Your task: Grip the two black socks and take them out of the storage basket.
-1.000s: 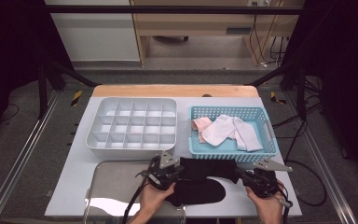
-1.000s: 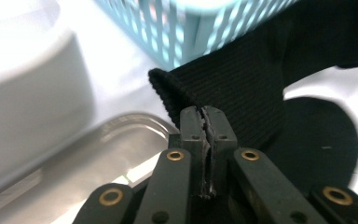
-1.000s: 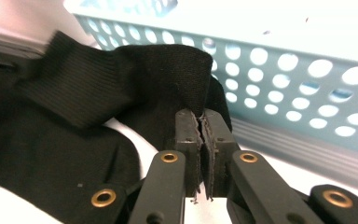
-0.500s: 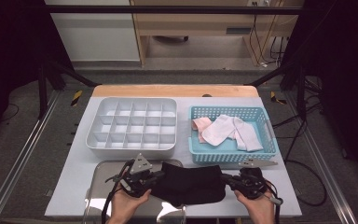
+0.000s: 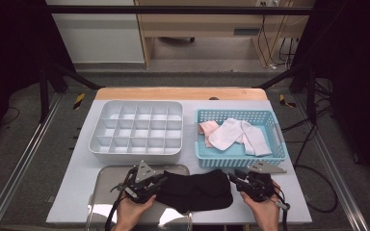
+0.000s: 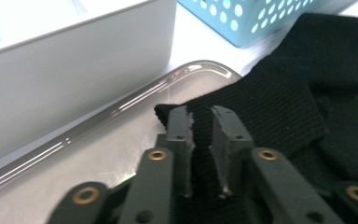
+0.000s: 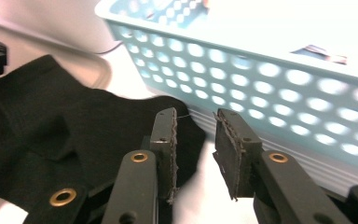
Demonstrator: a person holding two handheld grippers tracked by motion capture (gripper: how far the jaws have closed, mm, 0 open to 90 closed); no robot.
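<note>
A black sock (image 5: 195,191) lies flat, its cuff end on the metal tray (image 5: 106,192) and its toe end on the white table. My left gripper (image 5: 160,182) is at the cuff. In the left gripper view its jaws (image 6: 200,114) have just been opening and stand slightly apart, with the ribbed cuff (image 6: 279,102) lying between them, not pinched. My right gripper (image 5: 233,178) is at the toe end. Its jaws (image 7: 196,116) have also just been opening, and the gap between them holds only bare table, the sock's toe (image 7: 51,121) lying just beside one jaw.
A white divided organiser (image 5: 137,130) stands behind the tray. A light blue perforated basket (image 5: 274,149) to its right holds white and pink socks (image 5: 231,134). The basket's wall (image 7: 261,70) is close in front of my right gripper. The organiser's side (image 6: 74,70) is near my left gripper.
My left gripper has moved left, drawing the sock out wider between the two grippers. The sock has come down flat and both pairs of jaws have let go of it.
</note>
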